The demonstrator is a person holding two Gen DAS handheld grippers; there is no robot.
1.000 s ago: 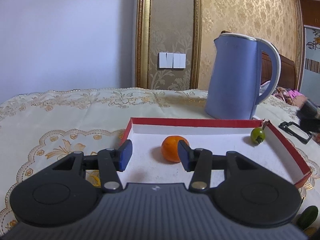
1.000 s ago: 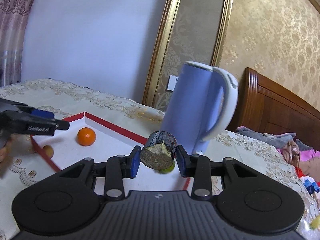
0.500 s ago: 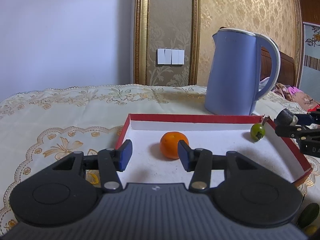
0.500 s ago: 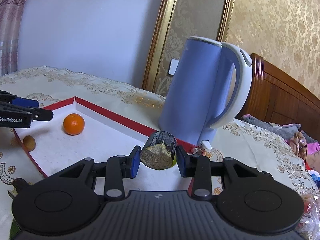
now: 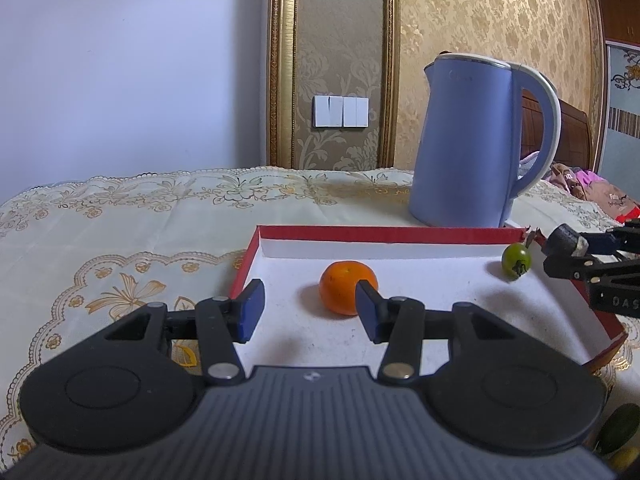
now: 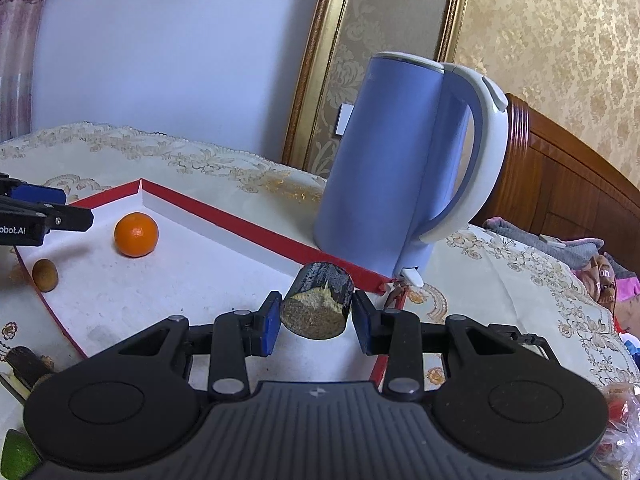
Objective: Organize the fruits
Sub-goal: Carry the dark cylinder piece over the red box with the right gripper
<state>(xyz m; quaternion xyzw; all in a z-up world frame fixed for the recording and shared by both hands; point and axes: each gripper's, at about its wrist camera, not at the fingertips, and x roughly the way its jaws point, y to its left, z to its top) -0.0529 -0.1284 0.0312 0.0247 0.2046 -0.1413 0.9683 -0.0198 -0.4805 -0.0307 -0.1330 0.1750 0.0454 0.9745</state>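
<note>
A red-walled white tray (image 5: 384, 235) (image 6: 248, 220) lies on the tablecloth. In it are an orange (image 5: 348, 287) (image 6: 136, 234), a small green fruit (image 5: 516, 261) near its right wall, and a small brown fruit (image 6: 45, 275) by its near edge. My left gripper (image 5: 308, 310) is open and empty over the tray, just in front of the orange. My right gripper (image 6: 316, 322) is shut on a dark cut sugarcane piece (image 6: 318, 305), held over the tray's right end; it also shows in the left wrist view (image 5: 566, 242).
A blue electric kettle (image 5: 472, 148) (image 6: 404, 160) stands just behind the tray. Green fruit lies outside the tray (image 5: 618, 428) (image 6: 16, 454), with another dark cane piece (image 6: 26, 364). A wooden headboard (image 6: 560, 176) and clothes lie to the right.
My right gripper has carried the sugarcane piece lower and further over the tray's right end. My left gripper has barely moved and stays open.
</note>
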